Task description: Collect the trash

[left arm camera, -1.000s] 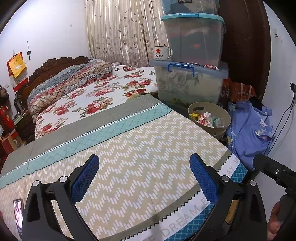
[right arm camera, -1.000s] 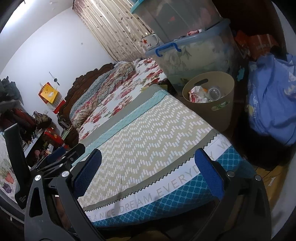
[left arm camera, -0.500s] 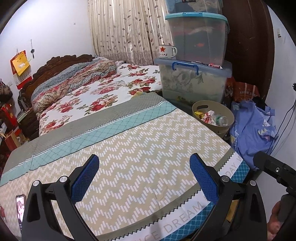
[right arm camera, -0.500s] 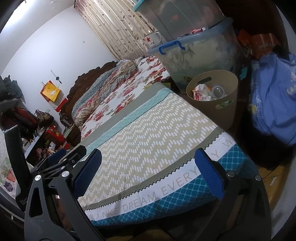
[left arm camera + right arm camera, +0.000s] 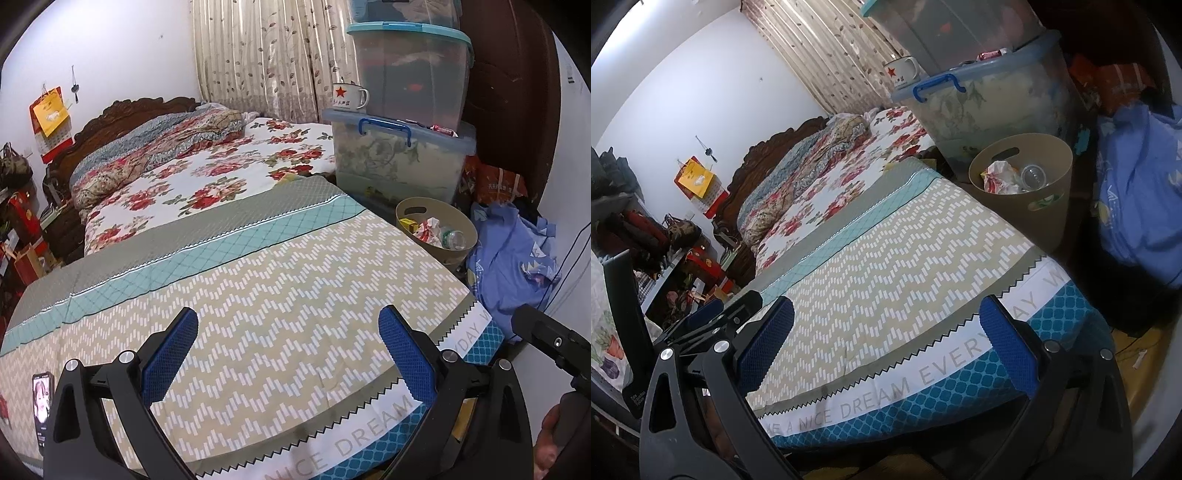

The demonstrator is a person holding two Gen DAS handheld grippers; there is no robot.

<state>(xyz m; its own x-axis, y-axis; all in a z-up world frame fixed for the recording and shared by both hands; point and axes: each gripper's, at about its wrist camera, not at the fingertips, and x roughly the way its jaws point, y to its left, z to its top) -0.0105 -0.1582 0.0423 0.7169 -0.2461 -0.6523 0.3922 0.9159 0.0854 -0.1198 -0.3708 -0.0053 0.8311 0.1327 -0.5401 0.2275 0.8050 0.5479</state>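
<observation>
A tan waste bin (image 5: 436,230) stands on the floor at the bed's far right corner, holding crumpled wrappers and a clear plastic bottle (image 5: 452,238). It also shows in the right wrist view (image 5: 1023,184). My left gripper (image 5: 288,354) is open and empty above the zigzag bedspread (image 5: 280,295), near the foot of the bed. My right gripper (image 5: 886,343) is open and empty over the bed's foot edge. The left gripper's body (image 5: 713,321) shows at the left of the right wrist view.
Stacked clear storage boxes (image 5: 402,158) with a star mug (image 5: 347,96) stand behind the bin. A blue cloth heap (image 5: 513,266) lies right of it. A phone (image 5: 41,402) lies on the bed at the near left. Cluttered shelves stand along the left wall.
Both grippers have drifted slightly back and to the left, so the bin sits a little farther right in view. Both have stayed open and empty.
</observation>
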